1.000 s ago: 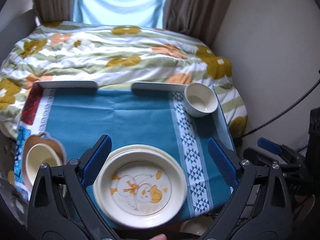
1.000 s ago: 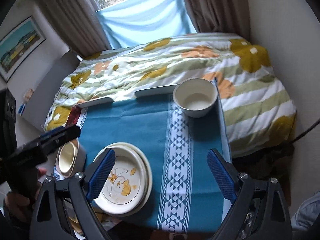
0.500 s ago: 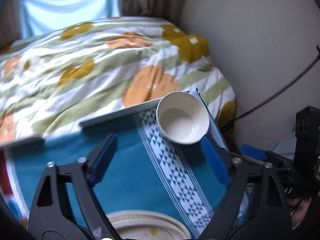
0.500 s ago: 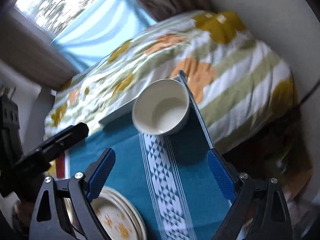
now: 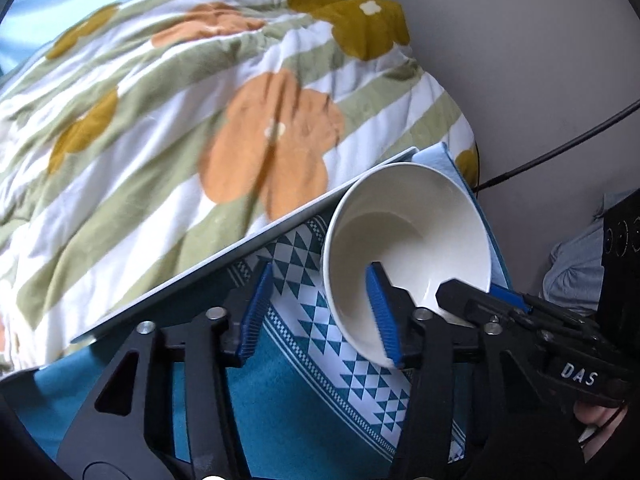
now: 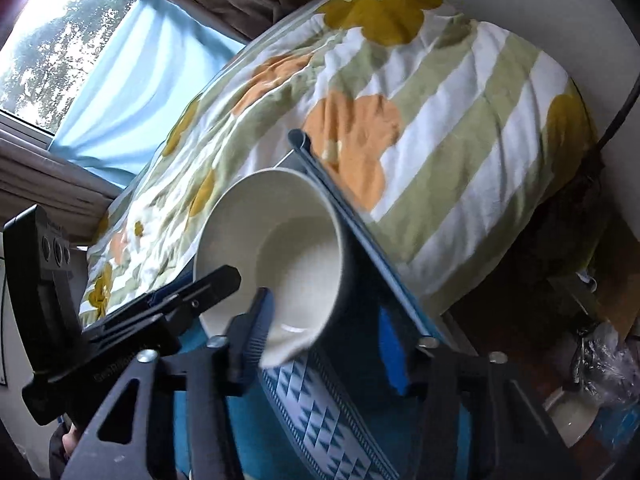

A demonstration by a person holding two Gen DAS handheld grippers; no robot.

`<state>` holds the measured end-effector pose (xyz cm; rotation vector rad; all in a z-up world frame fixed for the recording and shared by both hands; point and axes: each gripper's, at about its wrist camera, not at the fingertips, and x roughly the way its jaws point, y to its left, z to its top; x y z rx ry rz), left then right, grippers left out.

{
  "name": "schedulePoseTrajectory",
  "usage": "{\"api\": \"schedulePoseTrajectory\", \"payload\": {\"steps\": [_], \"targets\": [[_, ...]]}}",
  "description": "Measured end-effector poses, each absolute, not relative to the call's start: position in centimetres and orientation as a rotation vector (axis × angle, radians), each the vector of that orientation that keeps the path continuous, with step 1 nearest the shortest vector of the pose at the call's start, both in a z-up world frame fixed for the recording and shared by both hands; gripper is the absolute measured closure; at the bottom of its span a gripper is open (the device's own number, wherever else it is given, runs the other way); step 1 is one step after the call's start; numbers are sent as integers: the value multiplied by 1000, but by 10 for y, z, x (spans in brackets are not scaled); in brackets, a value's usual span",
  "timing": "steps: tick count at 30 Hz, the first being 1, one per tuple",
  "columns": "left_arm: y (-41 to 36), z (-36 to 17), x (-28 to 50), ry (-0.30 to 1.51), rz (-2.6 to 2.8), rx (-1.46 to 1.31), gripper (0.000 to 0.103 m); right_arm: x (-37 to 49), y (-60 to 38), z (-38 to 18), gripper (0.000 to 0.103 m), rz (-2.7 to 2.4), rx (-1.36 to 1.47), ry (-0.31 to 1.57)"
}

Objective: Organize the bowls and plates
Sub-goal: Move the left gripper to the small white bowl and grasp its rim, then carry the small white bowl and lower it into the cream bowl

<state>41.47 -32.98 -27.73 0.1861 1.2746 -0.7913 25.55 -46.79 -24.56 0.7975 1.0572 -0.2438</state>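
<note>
A white bowl (image 5: pixel 404 240) stands at the far right corner of the table on the teal cloth (image 5: pixel 312 408); it also shows in the right wrist view (image 6: pixel 276 248). My left gripper (image 5: pixel 320 312) is open, its jaws astride the bowl's left rim, with the right pad (image 5: pixel 382 312) inside the bowl. My right gripper (image 6: pixel 328 340) is open, its jaws astride the bowl's right wall, with the left pad (image 6: pixel 262 328) inside the bowl. The plates are out of view.
A flowered quilt (image 5: pixel 200 112) covers the bed beyond the table's pale far edge (image 5: pixel 240 252). A wall (image 5: pixel 520 40) and a black cable (image 5: pixel 560 148) lie to the right. A second white bowl (image 6: pixel 572 416) and clutter sit on the floor at the right.
Both grippers have moved forward to the bowl and partly closed, each now straddling one side of its rim. The plates have dropped out of view.
</note>
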Motion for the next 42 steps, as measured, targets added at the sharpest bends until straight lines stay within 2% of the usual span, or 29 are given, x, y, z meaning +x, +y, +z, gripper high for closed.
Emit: {"api": "schedulePoseTrajectory", "payload": {"steps": [1,2,5,6,18,25,34,42], "targets": [[-330,-280,416,1284,-794,179,74,256,-469,-246,72,-250,799,1056],[-331,-283,417,1292,-794,176,79,256,-470,-246,74,-257,802,1050],[-334,-289,417,1307,-819,164,88,256,-473,-247,85,-278,793,1045],[-335,-290,417,1309,-828,162,90,257,-474,-248,85,-283,786,1049],[-341,-269,401,1211,-782,274,90,262,-467,-242,87,-245,684,1055],[-323,-236,383,1163,-723,247,90,255,-454,-209,87,-183,612,1027],[-260,-177,326,1095,-560,102,90,234,-410,-155,87,-20,481,1028],[-166,-137,255,1024,-341,-26,90,206,-326,-119,87,216,324,1041]]}}
